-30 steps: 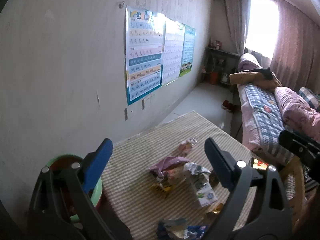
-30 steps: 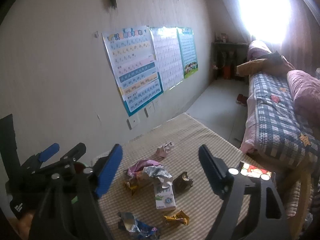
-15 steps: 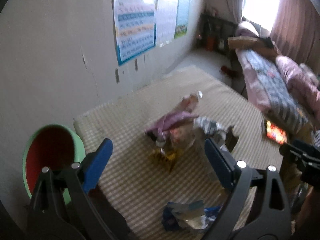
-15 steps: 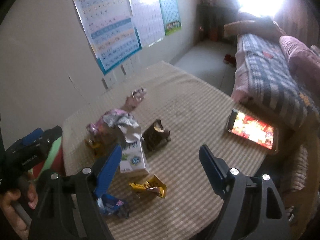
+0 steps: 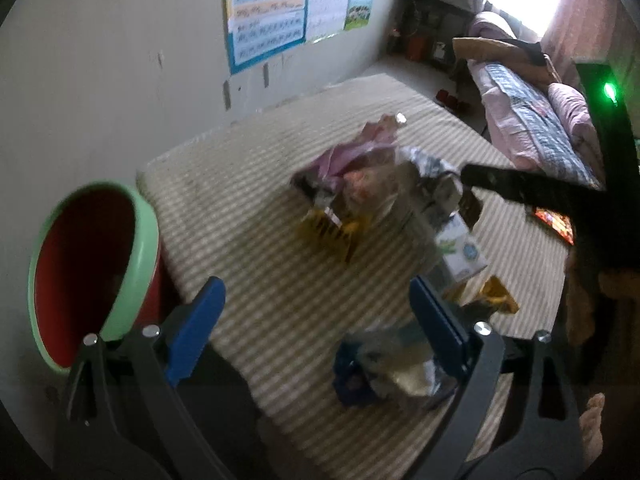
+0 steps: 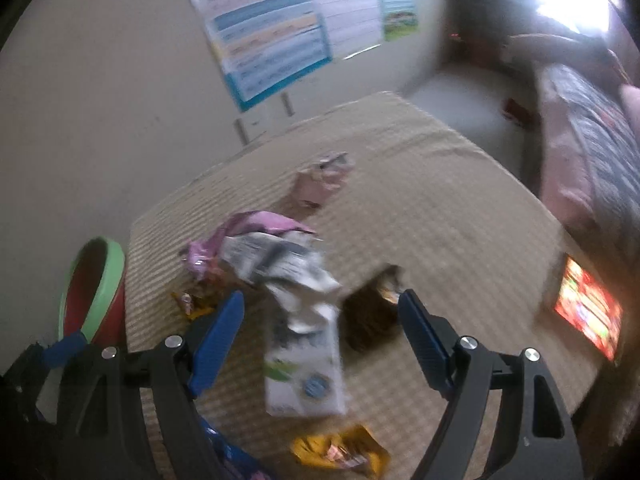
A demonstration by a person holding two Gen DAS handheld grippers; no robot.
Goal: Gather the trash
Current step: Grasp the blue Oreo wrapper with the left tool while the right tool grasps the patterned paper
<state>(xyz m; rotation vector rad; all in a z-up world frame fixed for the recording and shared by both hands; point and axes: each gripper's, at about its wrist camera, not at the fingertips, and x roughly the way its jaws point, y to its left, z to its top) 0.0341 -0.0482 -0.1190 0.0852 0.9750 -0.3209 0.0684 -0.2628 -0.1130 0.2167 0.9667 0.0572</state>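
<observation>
Trash lies scattered on the checked table [image 6: 440, 208], most of it heaped around the white carton [image 6: 304, 364], with the green-rimmed bin [image 5: 96, 268] standing off the table's edge to the carton's left. The right gripper [image 6: 320, 336] is held with jaws open and empty, straddling the carton from above; the left gripper [image 5: 316, 328] is likewise open and empty, beside a blue wrapper [image 5: 376, 372] near the carton. The carton's flat sides should be squared between the pads before closing, so the crumpled top is not pinched.
</observation>
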